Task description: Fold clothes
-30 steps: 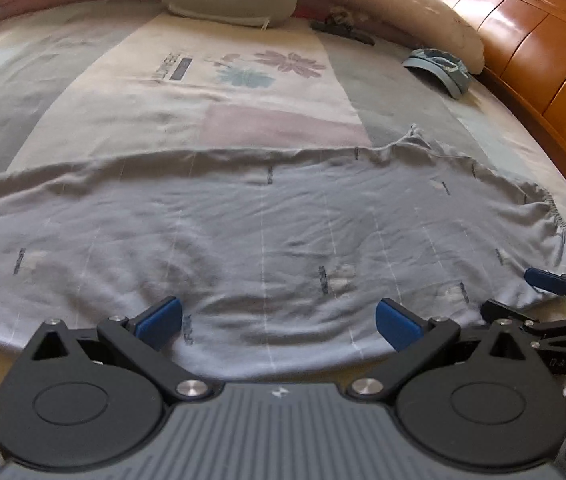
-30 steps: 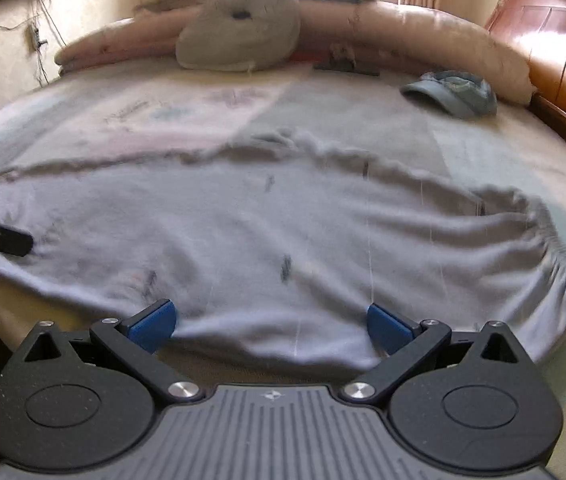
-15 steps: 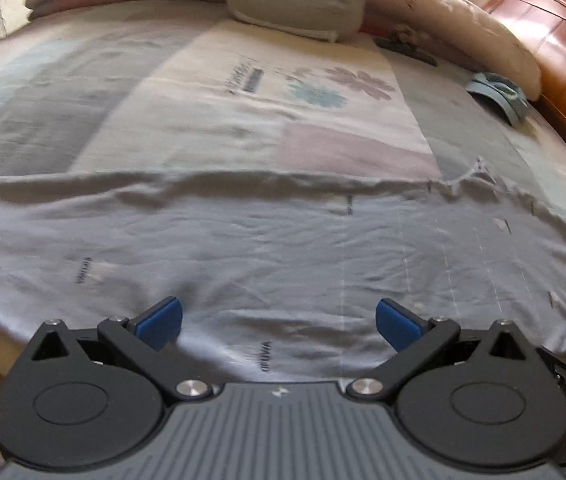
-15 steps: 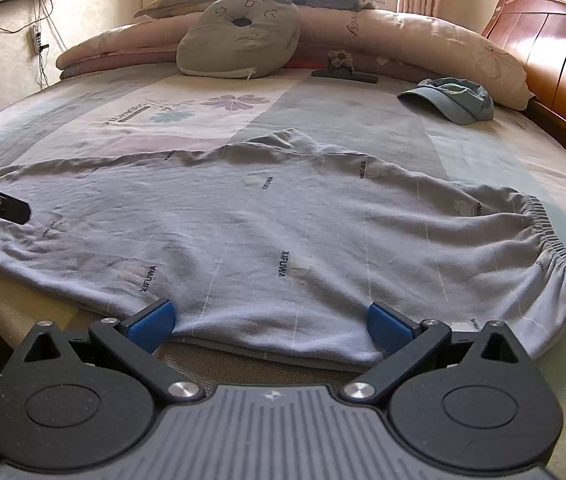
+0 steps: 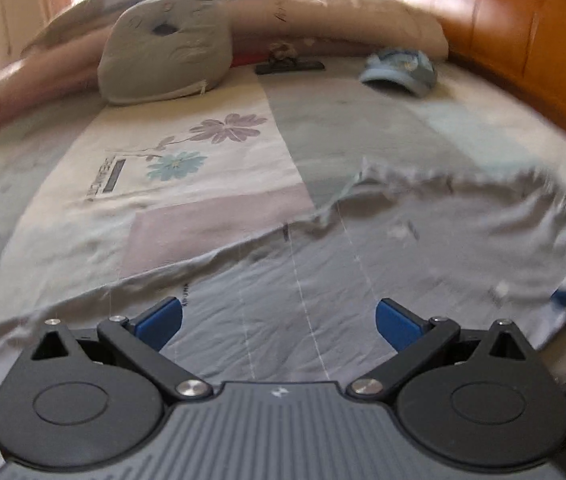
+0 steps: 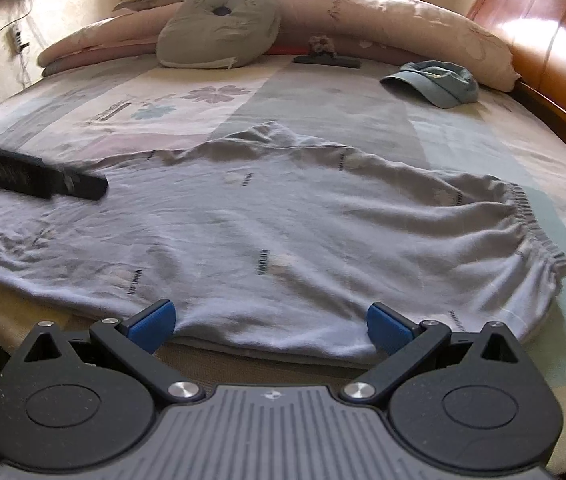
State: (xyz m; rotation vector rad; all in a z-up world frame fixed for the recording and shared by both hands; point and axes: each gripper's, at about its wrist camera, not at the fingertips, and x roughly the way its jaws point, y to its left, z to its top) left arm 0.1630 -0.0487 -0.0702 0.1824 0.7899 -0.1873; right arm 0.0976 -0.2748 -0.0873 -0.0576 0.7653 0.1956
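Two grippers are hanging over the near edge of a bed (image 6: 463,136), both with blue fingers spread wide and gripping nothing. Starting at the left of the right wrist view, the left gripper (image 6: 35,178) is showing as a dark bar reaching in over the grey trousers (image 6: 283,220); in its own view the left gripper (image 5: 279,320) is sitting low over the cloth, jaws released. The trousers are lying flat on the bedspread (image 6: 323,112), long axis running left to right across the frame, with the gathered elastic waistband (image 6: 531,224) pointing to the right. Small dark lettering is repeating across the fabric; it is looking like "XIFUMA", though I cannot read it with certainty. Further on the bedspread, left of centre, a printed word beside two flower motifs is too blurred to read. The right gripper (image 6: 269,322) is hovering at the trousers' near hem, apart from it. Toward the upper frame, a grey cushion (image 6: 219,24) is leaning against long pillows (image 6: 403,28), and at upper right a blue cap (image 6: 435,82) is resting near the wooden headboard (image 6: 543,32).
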